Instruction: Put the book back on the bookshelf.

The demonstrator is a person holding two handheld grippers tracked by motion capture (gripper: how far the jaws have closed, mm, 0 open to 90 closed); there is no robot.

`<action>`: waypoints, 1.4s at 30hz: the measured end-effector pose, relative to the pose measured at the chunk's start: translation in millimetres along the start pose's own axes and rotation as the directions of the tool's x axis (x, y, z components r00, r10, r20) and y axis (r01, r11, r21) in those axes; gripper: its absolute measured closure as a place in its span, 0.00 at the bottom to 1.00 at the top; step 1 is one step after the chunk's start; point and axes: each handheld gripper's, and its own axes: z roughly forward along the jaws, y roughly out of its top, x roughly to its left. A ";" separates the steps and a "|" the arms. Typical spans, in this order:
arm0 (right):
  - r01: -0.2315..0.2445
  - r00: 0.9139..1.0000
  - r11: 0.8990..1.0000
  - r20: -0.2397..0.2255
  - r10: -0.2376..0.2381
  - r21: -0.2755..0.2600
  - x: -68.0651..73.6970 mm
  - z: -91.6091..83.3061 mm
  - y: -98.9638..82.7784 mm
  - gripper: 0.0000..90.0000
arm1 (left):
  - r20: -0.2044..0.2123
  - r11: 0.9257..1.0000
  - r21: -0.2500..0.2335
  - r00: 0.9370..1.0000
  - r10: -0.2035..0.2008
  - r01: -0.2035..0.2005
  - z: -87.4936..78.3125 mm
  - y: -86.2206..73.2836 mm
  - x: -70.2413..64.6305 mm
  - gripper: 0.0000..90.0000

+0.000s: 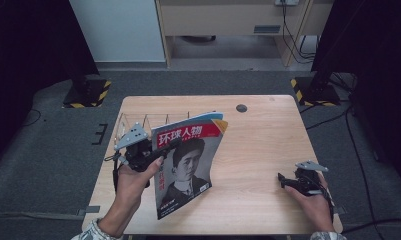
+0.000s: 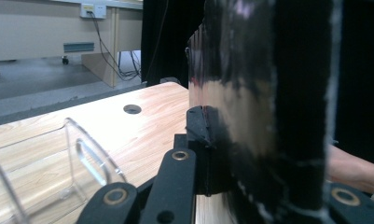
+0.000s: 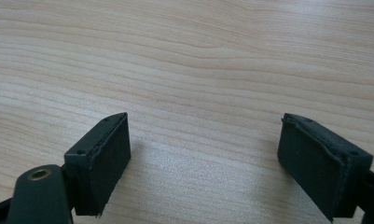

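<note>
A magazine [image 1: 188, 160] with a red title band and a portrait on its cover is held up off the wooden table [image 1: 258, 145], tilted, over the table's left half. My left gripper [image 1: 164, 149] is shut on the magazine's left edge. In the left gripper view the glossy dark cover [image 2: 250, 116] stands clamped between the jaws, close to the lens. Near the table's right front edge my right gripper [image 1: 283, 181] rests low and open. The right gripper view has its two black pads [image 3: 100, 158] wide apart over bare wood, with nothing between them.
A clear plastic rack with dividers [image 1: 138, 122] stands at the table's back left, behind the magazine, and its curved wall [image 2: 82, 158] is close to my left gripper. A round cable hole [image 1: 241, 108] sits near the far edge. Dark stands flank the table.
</note>
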 end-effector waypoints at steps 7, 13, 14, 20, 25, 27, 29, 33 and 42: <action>0.000 1.000 1.000 0.001 0.000 0.000 0.0 0.0 0.0 0.19 | -0.025 1.000 -0.014 1.000 0.006 -0.006 -19.9 2.6 5.5 0.96; 0.000 1.000 1.000 0.000 0.000 0.000 0.0 0.0 0.0 0.19 | -0.060 1.000 -0.029 0.998 0.001 -0.003 -38.9 3.6 15.1 0.96; 0.000 1.000 1.000 0.000 0.000 0.000 0.0 0.0 0.0 0.19 | -0.071 0.999 -0.034 0.997 0.001 -0.003 -44.8 3.6 17.9 0.96; 0.000 1.000 1.000 0.000 0.000 0.000 0.0 0.0 0.0 0.19 | -0.101 0.999 -0.049 0.995 -0.013 0.008 -60.2 2.5 27.3 0.96; 0.000 1.000 1.000 0.000 0.000 0.000 0.0 0.0 0.0 0.19 | -0.117 0.998 -0.060 0.993 -0.015 0.008 -68.1 2.2 32.5 0.96; 0.000 1.000 1.000 0.000 0.000 0.000 0.0 0.0 0.0 0.19 | -0.118 0.998 -0.063 0.993 -0.016 0.008 -70.8 2.0 34.4 0.96; 0.000 1.000 1.000 0.000 0.000 0.000 0.0 0.0 0.0 0.19 | -0.119 0.998 -0.069 0.993 -0.018 0.009 -71.9 1.7 36.1 0.96; 0.000 1.000 1.000 0.001 0.000 0.000 0.1 0.0 0.0 0.19 | -0.130 0.997 -0.074 0.991 -0.022 0.012 -75.3 0.3 38.5 0.96; 0.000 1.000 1.000 0.000 0.000 0.000 0.0 0.0 0.0 0.19 | -0.136 0.996 -0.087 0.990 -0.025 0.013 -82.5 -1.0 39.3 0.96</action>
